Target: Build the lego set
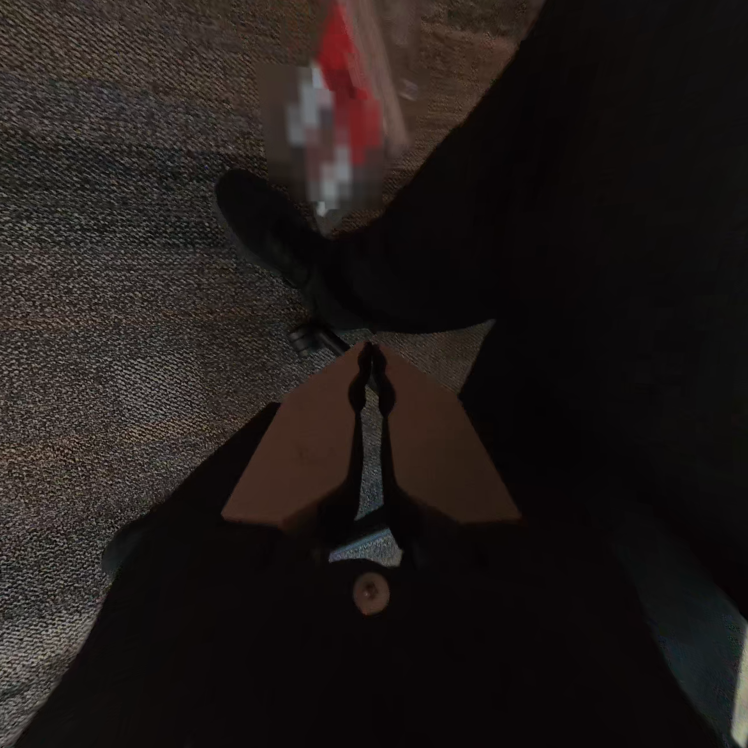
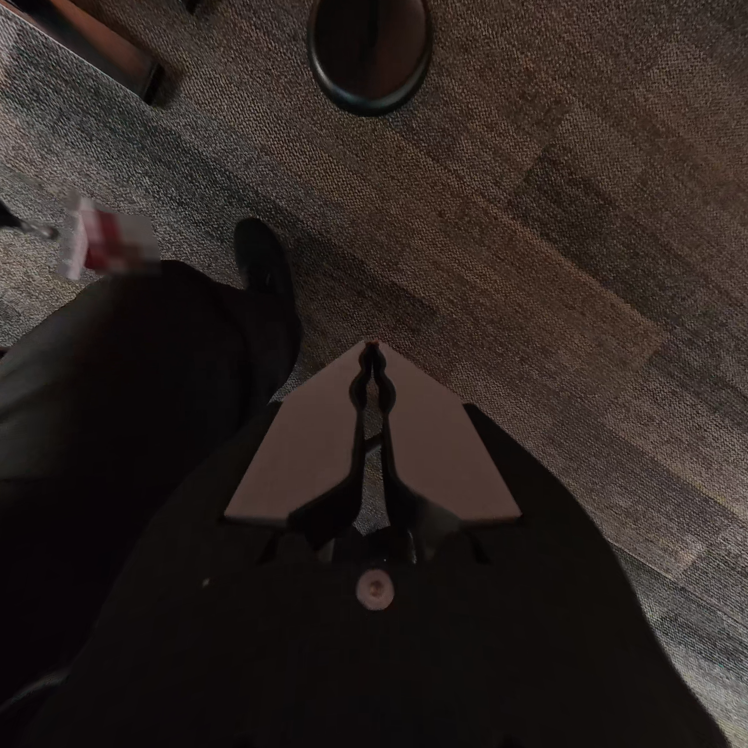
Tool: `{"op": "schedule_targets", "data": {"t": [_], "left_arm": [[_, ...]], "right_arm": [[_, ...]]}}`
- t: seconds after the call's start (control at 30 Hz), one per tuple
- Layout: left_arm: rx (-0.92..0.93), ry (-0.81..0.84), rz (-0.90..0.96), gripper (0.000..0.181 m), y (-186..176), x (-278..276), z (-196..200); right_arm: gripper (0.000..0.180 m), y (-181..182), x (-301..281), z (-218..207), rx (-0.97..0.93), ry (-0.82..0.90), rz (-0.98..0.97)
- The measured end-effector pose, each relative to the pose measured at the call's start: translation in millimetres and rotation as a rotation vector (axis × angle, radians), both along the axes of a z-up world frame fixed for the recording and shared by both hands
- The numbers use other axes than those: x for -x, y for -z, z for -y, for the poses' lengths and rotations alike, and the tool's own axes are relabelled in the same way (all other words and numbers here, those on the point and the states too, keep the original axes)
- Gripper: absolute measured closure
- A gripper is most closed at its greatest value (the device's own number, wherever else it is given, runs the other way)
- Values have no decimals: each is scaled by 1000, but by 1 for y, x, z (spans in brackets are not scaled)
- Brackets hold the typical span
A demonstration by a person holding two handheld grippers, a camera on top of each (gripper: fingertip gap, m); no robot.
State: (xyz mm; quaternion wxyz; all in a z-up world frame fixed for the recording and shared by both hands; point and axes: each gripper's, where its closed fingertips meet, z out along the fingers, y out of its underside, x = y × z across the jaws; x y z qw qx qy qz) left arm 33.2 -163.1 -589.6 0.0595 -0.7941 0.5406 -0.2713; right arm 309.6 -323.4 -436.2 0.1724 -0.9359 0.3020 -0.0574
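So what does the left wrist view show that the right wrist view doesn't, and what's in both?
Only the left wrist view shows a small dark ribbed part on the floor just beyond the closed, empty left gripper. Only the right wrist view shows a black oval ring on the floor and a brown wooden furniture piece at the top left, past the closed, empty right gripper. Both show grey woven carpet, a black shoe, dark trousers and a blurry red and white object. No Lego pieces are clearly visible.

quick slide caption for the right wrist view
Right gripper, closed and empty, pointing down at grey carpet beside a dark shoe; no Lego in sight.
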Motion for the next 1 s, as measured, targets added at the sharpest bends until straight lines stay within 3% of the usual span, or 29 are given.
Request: {"op": "schedule_targets", "data": {"t": [0.27, 0.43, 0.53, 0.67, 0.73, 0.83, 0.87, 1.0], "left_arm": [[-149, -233, 72, 181, 23, -4, -43], [-306, -404, 189, 181, -12, -2, -66], [-383, -485, 322, 181, -51, -5, -66], [-558, -292, 419, 181, -103, -14, -42], [-612, -224, 429, 181, -105, -14, -29], [-528, -201, 460, 181, -93, -25, -8], [-499, -188, 444, 181, -86, -29, 0], [-473, -90, 419, 181, -68, -37, 36]], "right_arm": [[180, -4, -17, 36, -12, -14, 64], [180, -23, -20, 59, -126, -61, 139], [180, -39, -16, 69, -267, -91, 176], [176, -103, -4, 78, -652, -57, 146], [165, -140, 7, 87, -863, -82, 168], [141, -175, 11, 95, -1081, -84, 185], [128, -180, 16, 93, -1135, -106, 138], [114, -169, 42, 73, -1094, -237, -18]]}}
